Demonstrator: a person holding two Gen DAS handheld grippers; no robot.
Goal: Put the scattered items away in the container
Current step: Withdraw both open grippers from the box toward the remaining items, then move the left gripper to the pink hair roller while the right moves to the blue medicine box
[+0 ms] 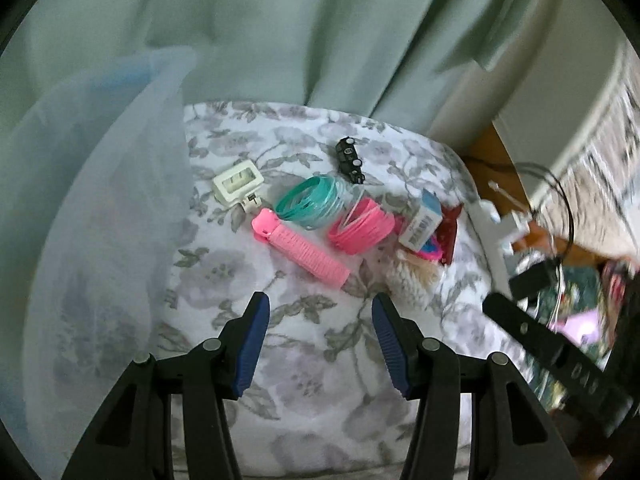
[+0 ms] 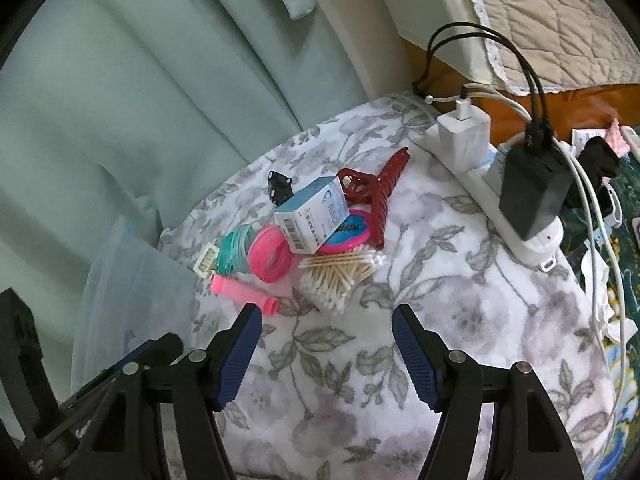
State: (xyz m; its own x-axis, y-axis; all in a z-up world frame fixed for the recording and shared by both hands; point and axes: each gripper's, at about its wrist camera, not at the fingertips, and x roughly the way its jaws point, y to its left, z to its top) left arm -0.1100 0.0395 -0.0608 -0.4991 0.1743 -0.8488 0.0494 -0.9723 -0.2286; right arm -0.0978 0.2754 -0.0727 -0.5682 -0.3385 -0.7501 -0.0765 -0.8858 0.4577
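Note:
Small items lie scattered on a floral blanket [image 1: 304,360]: a pink hair roller [image 1: 300,248], teal bands [image 1: 310,202], pink bands [image 1: 362,226], a white clip [image 1: 238,184], a black toy car [image 1: 350,154], a blue-white box [image 2: 312,214], a red claw clip [image 2: 380,192], cotton swabs [image 2: 340,274]. A translucent plastic container [image 1: 100,220] stands at the left. My left gripper [image 1: 320,312] is open and empty, just short of the roller. My right gripper [image 2: 326,320] is open and empty, just short of the swabs.
A white power strip [image 2: 516,208] with a white charger [image 2: 464,136], a black adapter [image 2: 532,196] and cables lies along the blanket's right edge. Green curtains [image 1: 280,32] hang behind. Clutter sits beyond the strip at the right.

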